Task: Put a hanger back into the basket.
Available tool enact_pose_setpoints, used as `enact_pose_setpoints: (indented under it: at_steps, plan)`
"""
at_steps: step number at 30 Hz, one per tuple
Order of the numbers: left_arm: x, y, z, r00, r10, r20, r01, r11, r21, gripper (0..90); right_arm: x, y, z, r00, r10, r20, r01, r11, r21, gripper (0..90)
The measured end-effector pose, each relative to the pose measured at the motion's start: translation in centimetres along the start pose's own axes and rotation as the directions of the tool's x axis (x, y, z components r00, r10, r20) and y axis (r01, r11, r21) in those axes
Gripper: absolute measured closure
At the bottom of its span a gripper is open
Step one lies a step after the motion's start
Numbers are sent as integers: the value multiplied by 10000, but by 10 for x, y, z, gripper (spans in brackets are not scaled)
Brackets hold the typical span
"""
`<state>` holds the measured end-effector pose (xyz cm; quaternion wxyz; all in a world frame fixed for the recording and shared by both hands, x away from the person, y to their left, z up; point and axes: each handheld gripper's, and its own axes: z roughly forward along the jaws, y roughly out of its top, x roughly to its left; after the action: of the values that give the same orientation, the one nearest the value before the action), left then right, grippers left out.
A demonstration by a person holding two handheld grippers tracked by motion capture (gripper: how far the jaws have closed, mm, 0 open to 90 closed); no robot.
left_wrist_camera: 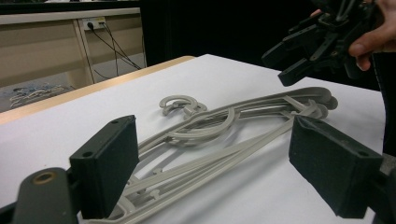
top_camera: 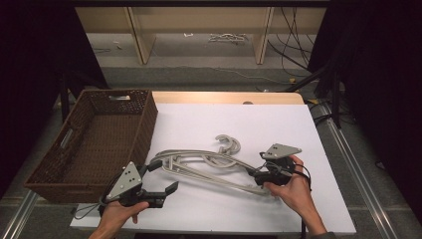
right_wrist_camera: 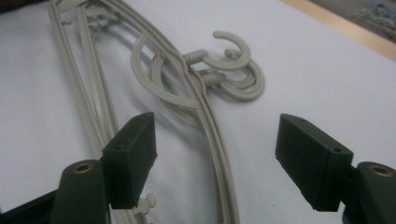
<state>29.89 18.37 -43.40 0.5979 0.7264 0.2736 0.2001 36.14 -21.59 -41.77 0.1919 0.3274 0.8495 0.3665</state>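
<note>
So, big picture first: white desk (top_camera: 298, 129) with a dark wicker basket (top_camera: 94, 144) sitting at its left edge, and a tangled pile of grey plastic hangers (top_camera: 209, 164) lying flat in the middle, hooks pointing to the far side. Left tongs (top_camera: 166, 191) hover just short of the pile's left end, spread wide with nothing in them. Right tongs (right_wrist_camera: 215, 158) sit over the right end, also gaping and empty, straddling one hanger arm without touching it. My guess is the job is lifting hangers into the basket. To do it well, I'd drop the right tongs lower so the pads close on a single arm, not two stacked ones, since those hooks (right_wrist_camera: 233, 70) look interlocked and could drag the whole bunch along.
</note>
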Motion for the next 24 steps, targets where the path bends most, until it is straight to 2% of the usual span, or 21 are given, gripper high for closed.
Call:
enact_pose_setpoints:
  at_steps: [2,3,8,11,12,13,14,16,17,18,22,24]
  plan:
    - [-1,0,0,10000,-55,-16,55,10000,32,158,-2,4,7,9996,-233,-142,239,9988,424,342]
    - [0,0,0,10000,52,63,-52,10000,-30,158,-2,6,11,9992,-351,-176,363,9970,689,346]
    - [-1,0,1,10000,40,76,-40,10000,-22,158,-5,11,27,9962,-820,-289,846,9905,1083,398]
    - [-1,0,1,10000,21,60,-21,10000,10,159,-8,14,33,9935,-1097,-314,1133,9810,1575,438]
    - [0,0,1,10000,23,61,-23,10000,9,159,-8,14,35,9935,-1120,-216,1140,9811,1565,455]
    - [-1,0,0,10000,58,5,-58,9999,125,159,-8,15,38,9923,-1214,-253,1240,9751,1840,481]
    - [-1,0,0,10000,58,5,-58,9999,125,159,-8,15,38,9923,-1214,-253,1240,9751,1840,481]
    - [-1,0,0,10000,29,-3,-29,9999,125,159,-9,17,42,9898,-1336,-502,1411,9687,2042,507]
    - [-1,0,0,10000,43,-1,-43,9999,120,159,-9,16,46,9907,-1260,-508,1339,9687,2090,520]
    - [-1,0,0,10000,58,-18,-58,9999,122,159,-10,16,48,9882,-1411,-593,1507,9649,2150,529]
    - [0,0,0,10000,58,-38,-58,9999,113,160,-10,16,57,9856,-1519,-749,1664,9506,2620,584]
    - [0,0,0,10000,68,-38,-67,9999,130,160,-9,17,61,9845,-1543,-839,1715,9471,2712,604]
